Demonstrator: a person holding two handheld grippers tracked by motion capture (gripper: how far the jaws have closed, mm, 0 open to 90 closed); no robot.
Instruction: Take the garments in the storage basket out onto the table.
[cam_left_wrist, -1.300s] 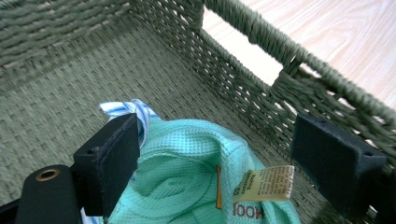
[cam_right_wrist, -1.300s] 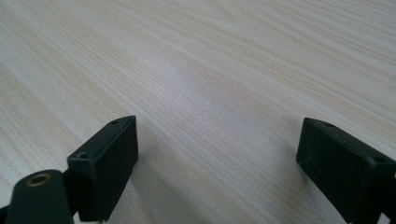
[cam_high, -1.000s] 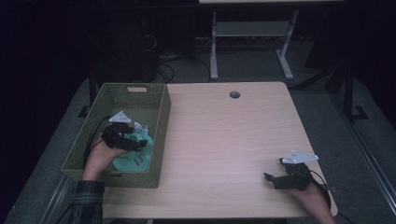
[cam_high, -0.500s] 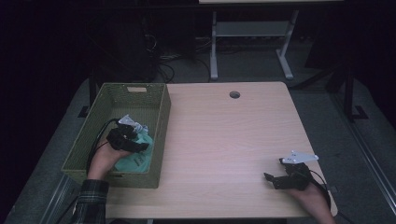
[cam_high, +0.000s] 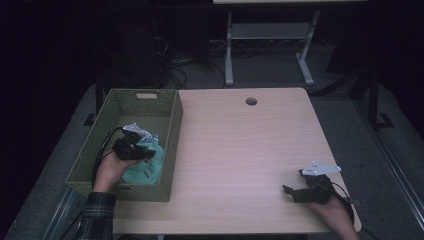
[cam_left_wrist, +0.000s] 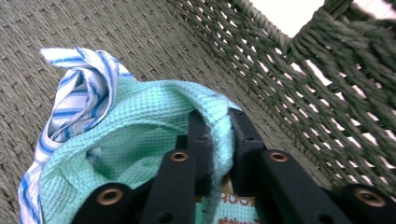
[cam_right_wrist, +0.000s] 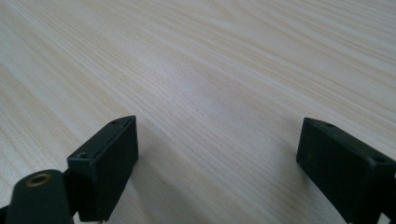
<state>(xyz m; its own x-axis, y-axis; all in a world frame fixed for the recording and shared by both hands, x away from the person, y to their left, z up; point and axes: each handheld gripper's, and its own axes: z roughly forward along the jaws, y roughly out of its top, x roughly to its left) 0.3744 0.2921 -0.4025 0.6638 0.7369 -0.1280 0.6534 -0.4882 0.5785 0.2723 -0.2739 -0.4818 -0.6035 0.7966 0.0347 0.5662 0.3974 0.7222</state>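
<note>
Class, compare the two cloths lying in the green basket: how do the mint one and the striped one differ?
The mint cloth is plain green with a waffle weave; the striped cloth is white with blue lines. The mint cloth is pinched in the left claw, whose jaws have just been closing on a fold; the striped cloth lies free beside it. The mint cloth shows more area. Both are crumpled inside the basket.

It looked like a lab or office workroom: a pale wooden desk (cam_high: 250, 150) with a cable hole (cam_high: 251, 101), grey carpet (cam_high: 350, 115), tangled cables (cam_high: 175, 60) and a second desk's white legs (cam_high: 229, 55) behind.
</note>
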